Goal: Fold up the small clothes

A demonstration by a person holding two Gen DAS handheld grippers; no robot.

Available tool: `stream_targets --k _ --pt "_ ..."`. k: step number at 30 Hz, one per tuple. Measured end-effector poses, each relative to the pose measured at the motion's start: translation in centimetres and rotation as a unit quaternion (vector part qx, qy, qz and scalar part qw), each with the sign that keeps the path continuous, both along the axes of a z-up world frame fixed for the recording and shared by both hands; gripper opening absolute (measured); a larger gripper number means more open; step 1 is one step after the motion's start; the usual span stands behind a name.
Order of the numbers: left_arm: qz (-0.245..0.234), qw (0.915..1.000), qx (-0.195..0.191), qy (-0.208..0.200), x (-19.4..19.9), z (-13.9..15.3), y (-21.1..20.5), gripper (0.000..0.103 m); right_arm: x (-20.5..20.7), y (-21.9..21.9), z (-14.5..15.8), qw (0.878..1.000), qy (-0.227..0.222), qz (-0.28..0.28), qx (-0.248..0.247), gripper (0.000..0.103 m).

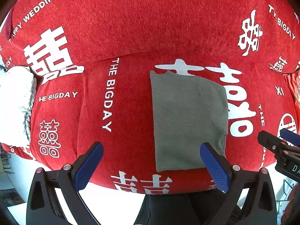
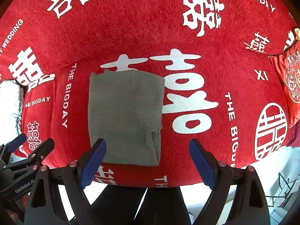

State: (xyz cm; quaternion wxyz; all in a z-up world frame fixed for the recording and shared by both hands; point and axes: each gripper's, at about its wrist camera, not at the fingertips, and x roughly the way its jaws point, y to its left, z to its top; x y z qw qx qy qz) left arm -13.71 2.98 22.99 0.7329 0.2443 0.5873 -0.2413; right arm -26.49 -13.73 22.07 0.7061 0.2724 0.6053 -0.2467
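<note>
A small grey garment lies folded into a neat rectangle on the red sofa seat; it also shows in the right wrist view. My left gripper is open and empty, held just in front of the garment's near edge. My right gripper is open and empty, also just in front of the near edge. Each gripper shows at the edge of the other's view: the right gripper and the left gripper.
The sofa cover is red with white lettering, and its backrest rises behind the seat. A white fluffy cushion lies at the left. A red embroidered cushion lies at the right. White floor shows below the seat edge.
</note>
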Motion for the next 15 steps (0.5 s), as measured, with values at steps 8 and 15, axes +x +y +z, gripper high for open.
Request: stream_targets --k 8,15 --pt "-0.011 0.9999 0.005 -0.004 0.60 -0.08 0.39 0.103 0.12 0.04 -0.05 1.000 0.001 0.004 0.003 0.091" --pt "-0.016 0.9998 0.004 -0.010 0.63 0.03 0.32 0.103 0.19 -0.02 -0.13 1.000 0.002 0.005 0.003 0.091"
